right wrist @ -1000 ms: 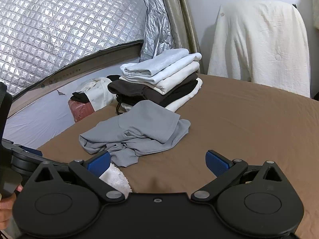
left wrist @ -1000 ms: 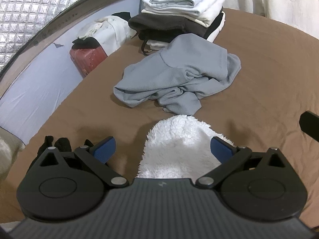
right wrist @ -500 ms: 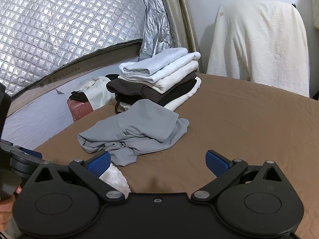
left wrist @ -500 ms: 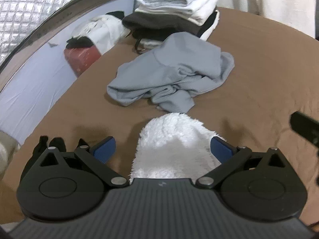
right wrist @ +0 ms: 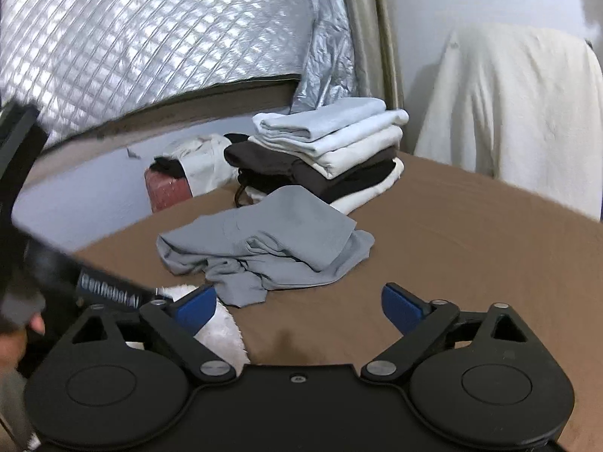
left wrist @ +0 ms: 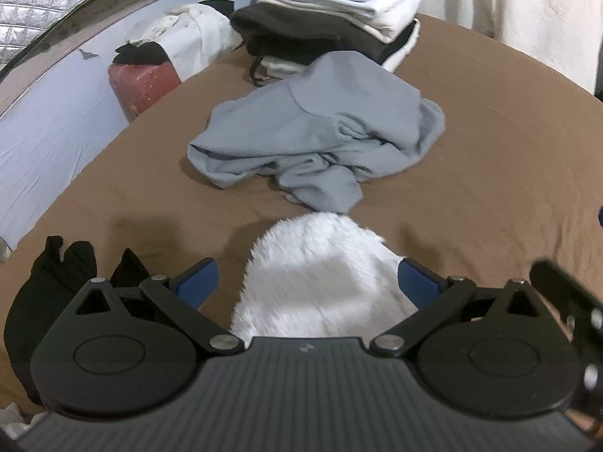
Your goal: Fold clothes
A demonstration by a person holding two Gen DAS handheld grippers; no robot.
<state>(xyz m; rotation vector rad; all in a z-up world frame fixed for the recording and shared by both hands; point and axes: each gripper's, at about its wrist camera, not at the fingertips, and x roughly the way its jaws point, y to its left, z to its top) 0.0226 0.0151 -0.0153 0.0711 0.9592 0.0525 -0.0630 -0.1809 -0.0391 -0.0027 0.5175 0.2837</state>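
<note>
A crumpled grey garment lies in the middle of the brown bed sheet. Nearer to me lies a white fluffy garment. My left gripper hovers open over it, the fluffy cloth between its blue pads but not pinched. My right gripper is wide and its jaws are closing a little, with only bare sheet between them; the fluffy cloth lies beside its left finger. A stack of folded clothes stands behind the grey garment.
A black garment lies at the sheet's near left edge. A red case with white and black clothes on it sits beyond the bed's left side. A cream cloth drapes something at the back right. A quilted silver cover fills the left wall.
The left gripper has moved forward and down over the fluffy garment, toward the grey one. Its body now crosses the left of the right wrist view. The right jaws have narrowed slightly.
</note>
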